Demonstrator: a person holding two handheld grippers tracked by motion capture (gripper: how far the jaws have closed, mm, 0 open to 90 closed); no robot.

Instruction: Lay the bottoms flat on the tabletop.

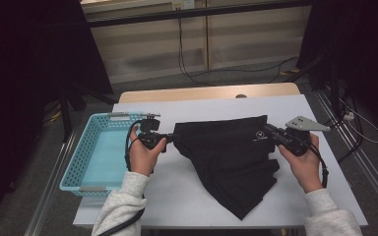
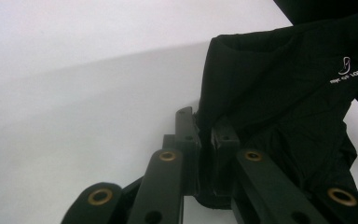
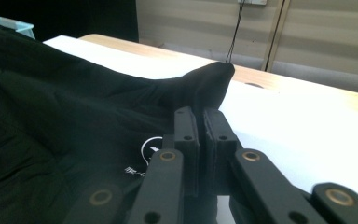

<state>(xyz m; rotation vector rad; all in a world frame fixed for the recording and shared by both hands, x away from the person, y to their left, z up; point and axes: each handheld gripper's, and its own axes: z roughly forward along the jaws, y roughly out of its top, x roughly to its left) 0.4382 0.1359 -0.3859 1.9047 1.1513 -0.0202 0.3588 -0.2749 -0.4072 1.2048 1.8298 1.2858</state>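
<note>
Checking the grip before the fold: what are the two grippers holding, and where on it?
Both hold the black garment: the left gripper pinches its upper left corner, the right gripper its upper right corner near the white logo.

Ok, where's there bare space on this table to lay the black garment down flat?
The white table is bare in front of the black garment, between the sleeves, and behind it up to the wooden edge. The blue basket takes the left side. The left gripper and right gripper crowd the middle.
</note>
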